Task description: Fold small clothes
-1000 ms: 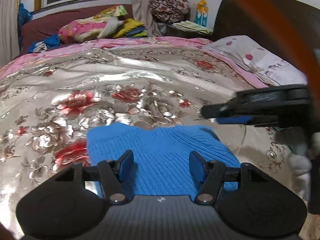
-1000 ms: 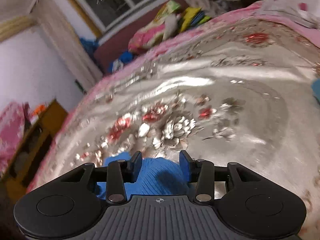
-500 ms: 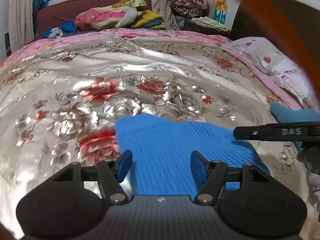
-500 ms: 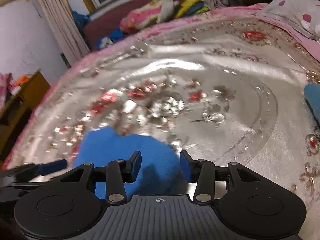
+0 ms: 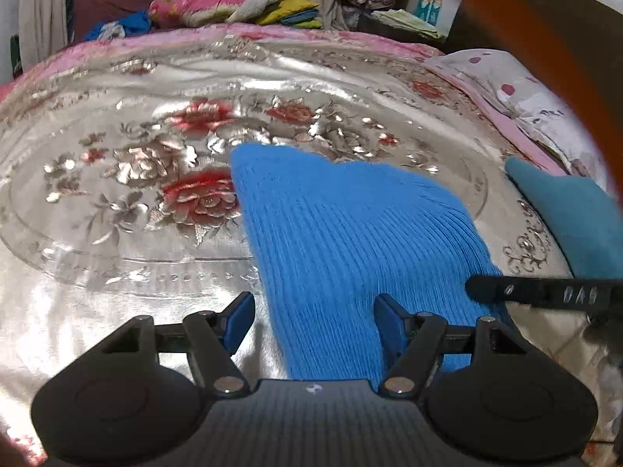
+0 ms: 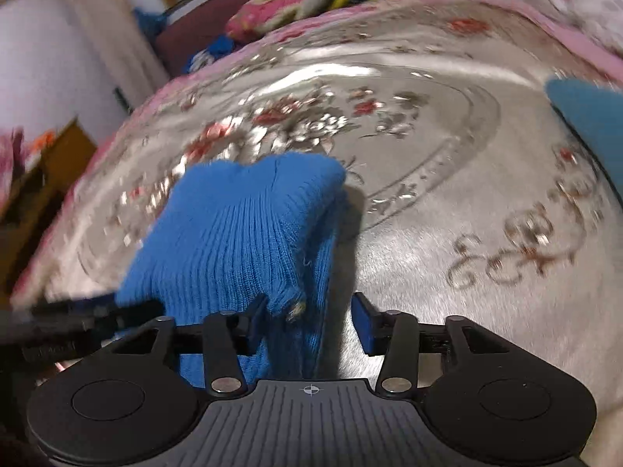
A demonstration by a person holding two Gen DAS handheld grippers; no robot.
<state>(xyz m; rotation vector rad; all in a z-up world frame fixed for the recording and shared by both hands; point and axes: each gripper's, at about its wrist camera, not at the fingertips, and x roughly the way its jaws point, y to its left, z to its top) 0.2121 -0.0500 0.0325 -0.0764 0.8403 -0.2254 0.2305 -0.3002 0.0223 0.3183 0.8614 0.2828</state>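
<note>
A bright blue ribbed knit garment (image 5: 350,233) lies on the shiny floral bedspread (image 5: 136,179). My left gripper (image 5: 313,321) is open, its jaws spread over the garment's near left edge. The right gripper shows as a dark bar at the garment's right edge in the left wrist view (image 5: 545,292). In the right wrist view the garment (image 6: 241,241) is bunched and folded; my right gripper (image 6: 307,321) is open with the near edge of the cloth between its jaws. The left gripper shows as a dark blur at the lower left (image 6: 78,319).
A teal folded cloth (image 5: 576,214) lies to the right on the bedspread, also in the right wrist view (image 6: 592,116). A spotted pillow (image 5: 518,93) sits at the right. Piled bedding and clothes (image 5: 233,4) line the far side. A wooden cabinet (image 6: 43,179) stands left of the bed.
Both grippers have drawn back towards the garment's near edge. The right gripper swung so that the garment now sits between its jaws. The cloth looks more bunched.
</note>
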